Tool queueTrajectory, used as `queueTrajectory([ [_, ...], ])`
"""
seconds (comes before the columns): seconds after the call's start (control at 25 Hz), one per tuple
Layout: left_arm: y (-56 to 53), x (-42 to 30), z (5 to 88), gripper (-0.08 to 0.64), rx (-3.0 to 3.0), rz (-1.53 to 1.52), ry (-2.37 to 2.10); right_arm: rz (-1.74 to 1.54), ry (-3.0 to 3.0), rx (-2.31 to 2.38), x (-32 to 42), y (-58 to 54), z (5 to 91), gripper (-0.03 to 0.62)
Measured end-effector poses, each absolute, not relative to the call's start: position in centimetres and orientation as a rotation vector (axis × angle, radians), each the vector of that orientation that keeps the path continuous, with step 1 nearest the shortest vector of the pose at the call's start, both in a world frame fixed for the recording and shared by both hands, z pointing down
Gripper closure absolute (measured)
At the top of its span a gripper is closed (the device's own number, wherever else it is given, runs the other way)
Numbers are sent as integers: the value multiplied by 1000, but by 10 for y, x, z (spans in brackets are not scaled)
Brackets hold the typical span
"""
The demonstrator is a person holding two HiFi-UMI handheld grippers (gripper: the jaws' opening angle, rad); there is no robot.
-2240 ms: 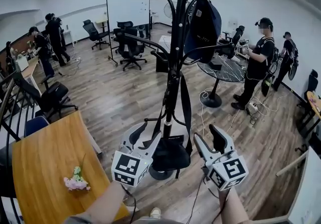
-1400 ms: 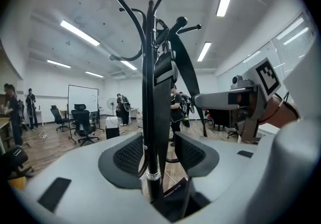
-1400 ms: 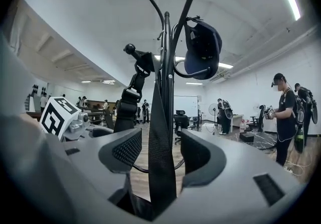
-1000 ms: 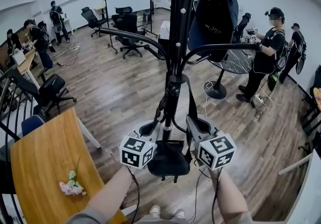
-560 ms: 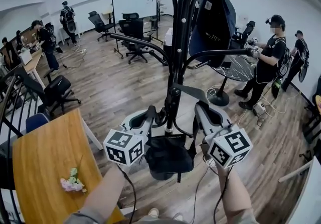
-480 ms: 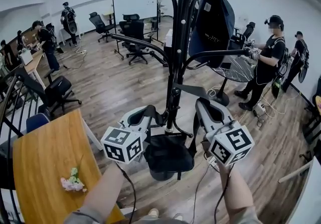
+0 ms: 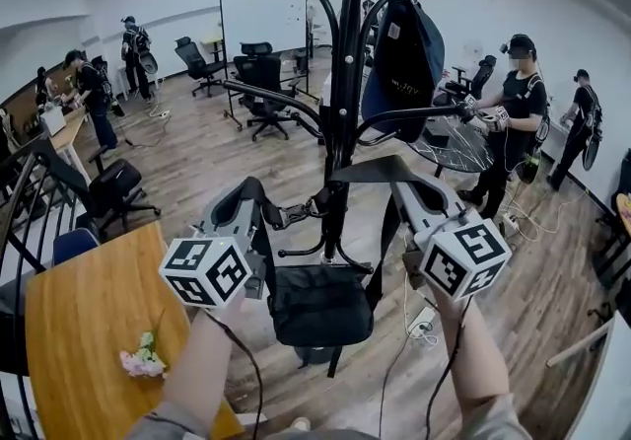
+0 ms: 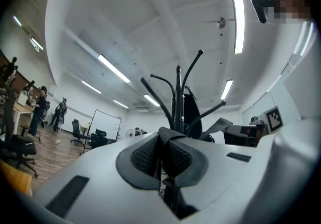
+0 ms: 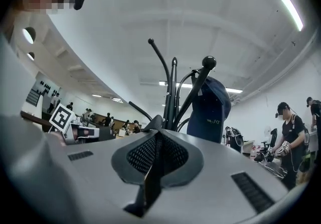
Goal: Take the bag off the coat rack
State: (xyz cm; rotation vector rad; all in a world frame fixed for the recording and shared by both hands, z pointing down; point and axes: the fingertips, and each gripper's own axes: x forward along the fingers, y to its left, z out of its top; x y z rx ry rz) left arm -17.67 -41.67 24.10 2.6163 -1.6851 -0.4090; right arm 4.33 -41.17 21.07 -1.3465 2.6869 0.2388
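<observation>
Both the left hand-held gripper (image 7: 248, 199) and right hand-held gripper (image 7: 402, 193) are pinched on the strap (image 7: 365, 170) of the bag (image 7: 320, 305); if it is snagged on an arm (image 7: 276, 101) of the coat rack (image 7: 340, 83), the rack could be toppled.

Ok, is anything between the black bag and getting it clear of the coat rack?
Yes. The left gripper and right gripper are shut on the strap of the black bag, but the strap runs against the coat rack's pole, and lower hooks curl above the bag. Whether it loops one, I cannot tell.
</observation>
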Motion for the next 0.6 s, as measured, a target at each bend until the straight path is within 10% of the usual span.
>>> queueTrajectory([
  [0.6,-375,-176,186,545,2731,-501,-1644,161,2440,-1408,122,-387,184,561],
])
